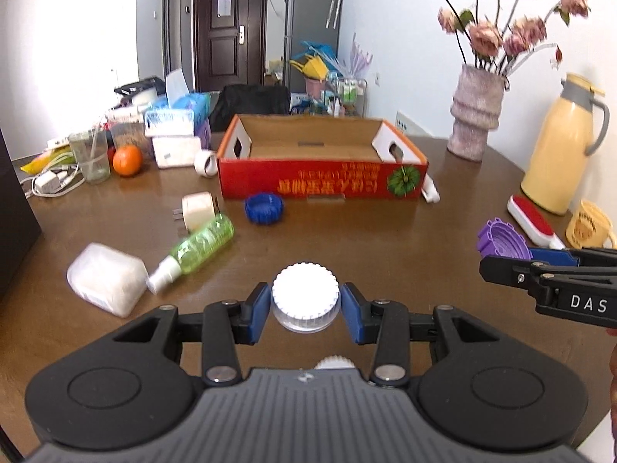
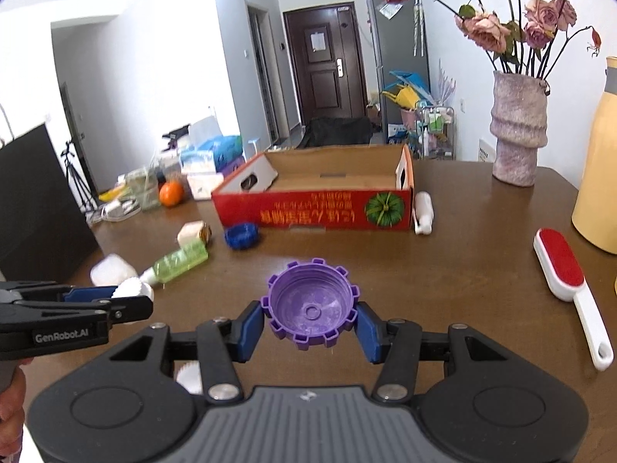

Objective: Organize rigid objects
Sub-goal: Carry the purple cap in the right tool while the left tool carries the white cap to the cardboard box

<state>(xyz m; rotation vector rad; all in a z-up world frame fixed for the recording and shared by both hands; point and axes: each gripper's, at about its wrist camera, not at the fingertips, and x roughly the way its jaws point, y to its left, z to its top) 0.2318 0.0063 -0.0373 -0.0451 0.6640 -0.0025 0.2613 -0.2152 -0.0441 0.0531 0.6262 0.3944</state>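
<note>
Presently, the left gripper (image 1: 305, 306) pinches a white ribbed cap (image 1: 305, 296) between its blue pads (image 1: 257, 312), one pad pressed on each side, the cap held clear above the brown table (image 1: 347, 239). The right gripper (image 2: 310, 320) likewise pinches a purple toothed cap (image 2: 311, 305), hollow side up, its pads tight against the teeth at 3 and 9 o'clock. In the left wrist view the right gripper enters at 3 o'clock with the purple cap showing just past its tip; in the right wrist view the left gripper enters at 9 o'clock with the white cap at its tip. An open red box (image 1: 323, 177) stands on the table at 12 o'clock from both grippers, its interior bare cardboard as far as can be seen. A blue cap (image 1: 263, 208) lies just before the box's front left corner. At 10 o'clock in the left wrist view lie a green bottle (image 1: 200, 245) on its side, a white plug (image 1: 197, 210) just beyond it, and a white packet (image 1: 106, 278) touching the bottle's nozzle. A small white bottle (image 2: 423, 212) lies against the box's right end. A red lint brush (image 2: 563, 274) lies at 2 o'clock in the right wrist view, near a yellow flask (image 1: 561, 146). A vase (image 1: 476, 112) of dried roses stands beyond the box at 1 o'clock. A second white ribbed item (image 2: 189, 376) shows partly beneath the right gripper's frame; what it is cannot be told.
</note>
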